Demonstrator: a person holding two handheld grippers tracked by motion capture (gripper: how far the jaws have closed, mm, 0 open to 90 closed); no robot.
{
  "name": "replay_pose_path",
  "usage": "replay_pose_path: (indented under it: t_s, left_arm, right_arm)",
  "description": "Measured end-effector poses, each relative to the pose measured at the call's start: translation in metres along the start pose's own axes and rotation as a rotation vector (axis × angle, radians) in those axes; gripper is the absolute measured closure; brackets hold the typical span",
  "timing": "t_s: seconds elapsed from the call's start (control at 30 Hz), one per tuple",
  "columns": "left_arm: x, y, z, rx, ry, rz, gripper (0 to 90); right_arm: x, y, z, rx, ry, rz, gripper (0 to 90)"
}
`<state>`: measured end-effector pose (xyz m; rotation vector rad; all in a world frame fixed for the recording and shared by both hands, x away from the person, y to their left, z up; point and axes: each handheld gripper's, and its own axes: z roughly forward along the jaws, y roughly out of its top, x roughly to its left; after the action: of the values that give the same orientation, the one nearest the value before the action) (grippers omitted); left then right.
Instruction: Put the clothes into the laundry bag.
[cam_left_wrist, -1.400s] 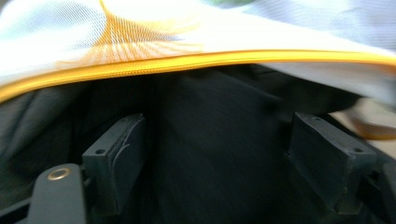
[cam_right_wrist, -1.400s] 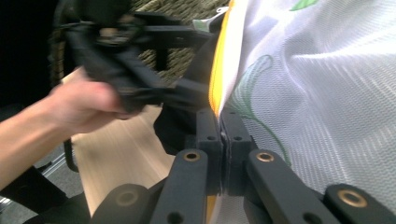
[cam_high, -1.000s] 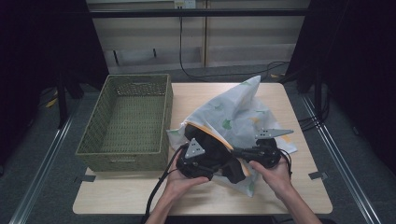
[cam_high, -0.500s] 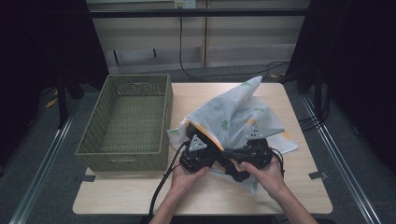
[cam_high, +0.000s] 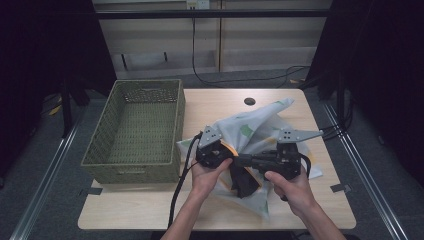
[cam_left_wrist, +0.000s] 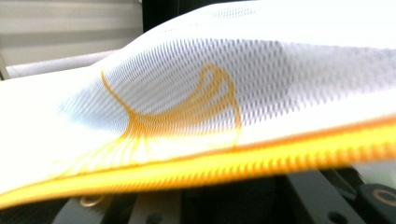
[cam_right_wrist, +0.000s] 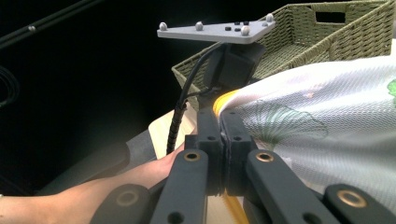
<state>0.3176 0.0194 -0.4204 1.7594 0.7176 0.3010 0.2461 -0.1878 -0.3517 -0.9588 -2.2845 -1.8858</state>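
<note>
Nearest the person, the right gripper (cam_high: 250, 162) has its jaws pressed together on the orange hem of the white mesh garment (cam_high: 260, 125). The left gripper (cam_high: 227, 156), jaws just closed, also pinches that hem. The garment lies heaped right of centre on the table (cam_high: 150, 210). The green wicker basket (cam_high: 135, 132) stands just left, clear of it. Since the earlier frame, both grippers have lifted the hem.

One wicker basket (cam_high: 135, 132), one white mesh garment (cam_high: 252, 132), two grippers, one table (cam_high: 220, 102).
</note>
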Motion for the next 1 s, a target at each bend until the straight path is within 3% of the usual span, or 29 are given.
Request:
replay_pose_path:
  t_s: [0.03,0.07,0.1,0.13,0.17,0.2,0.23,0.3,0.33,0.4,0.43,0.5,0.53,0.6,0.67,0.7,0.77,0.87,0.93,1.0]
  left_arm:
    - [0.000,-0.003,0.002,0.006,0.002,0.009,72.6]
    - [0.004,-0.015,0.010,0.040,-0.003,0.000,71.8]
    - [0.004,-0.015,0.010,0.040,-0.003,0.000,71.4]
    - [0.008,-0.029,0.019,0.067,-0.004,-0.020,70.8]
    - [0.008,-0.029,0.019,0.067,-0.004,-0.020,70.0]
    - [0.009,-0.034,0.023,0.089,-0.012,-0.014,69.2]
    - [0.008,-0.038,0.026,0.112,0.006,0.010,69.2]
    - [0.012,-0.046,0.032,0.129,0.002,-0.004,66.0]
    - [0.014,-0.049,0.035,0.145,0.005,-0.017,66.0]
    - [0.017,-0.056,0.039,0.173,0.013,-0.008,60.3]
    - [0.018,-0.060,0.040,0.216,0.020,-0.008,60.3]
    - [0.020,-0.066,0.042,0.280,0.024,-0.007,51.5]
    - [0.021,-0.068,0.038,0.274,0.018,0.001,48.3]
    - [0.022,-0.067,0.030,0.269,0.014,-0.026,41.3]
    - [0.020,-0.066,0.021,0.262,0.018,-0.012,37.7]
    - [0.018,-0.065,0.014,0.279,0.038,0.016,33.6]
    - [0.017,-0.067,-0.007,0.268,0.015,0.032,25.1]
    - [0.015,-0.070,-0.020,0.245,0.014,0.014,21.7]
    - [0.014,-0.073,-0.029,0.246,-0.005,0.032,20.2]
    - [0.018,-0.078,-0.031,0.274,0.012,0.040,21.1]
  right_arm:
    - [-0.001,-0.002,0.000,0.003,0.009,0.015,89.1]
    - [-0.005,-0.008,0.002,0.035,-0.017,0.017,89.1]
    - [-0.005,-0.008,0.002,0.035,-0.017,0.017,89.1]
    - [-0.011,-0.020,0.005,0.071,-0.029,0.038,89.1]
    - [-0.011,-0.020,0.005,0.071,-0.029,0.038,89.1]
    - [-0.019,-0.032,0.008,0.101,-0.043,0.059,89.1]
    - [-0.019,-0.032,0.008,0.101,-0.043,0.059,89.1]
    - [-0.031,-0.050,0.013,0.135,-0.055,0.096,89.1]
    - [-0.031,-0.050,0.013,0.135,-0.055,0.096,89.1]
    - [-0.040,-0.061,0.016,0.173,-0.085,0.115,89.1]
    - [-0.040,-0.061,0.016,0.173,-0.085,0.115,89.1]
    - [-0.047,-0.065,0.014,0.173,-0.095,0.134,89.0]
    - [-0.048,-0.066,0.013,0.182,-0.116,0.127,89.0]
    - [-0.055,-0.069,0.013,0.191,-0.149,0.124,88.9]
    - [-0.056,-0.069,0.013,0.197,-0.165,0.108,88.8]
    - [-0.058,-0.069,0.013,0.201,-0.180,0.106,88.8]
    - [-0.057,-0.068,0.014,0.208,-0.195,0.092,88.3]
    - [-0.056,-0.067,0.015,0.211,-0.202,0.078,87.8]
    - [-0.056,-0.066,0.016,0.212,-0.203,0.072,85.5]
    - [-0.053,-0.063,0.018,0.221,-0.215,0.057,83.1]
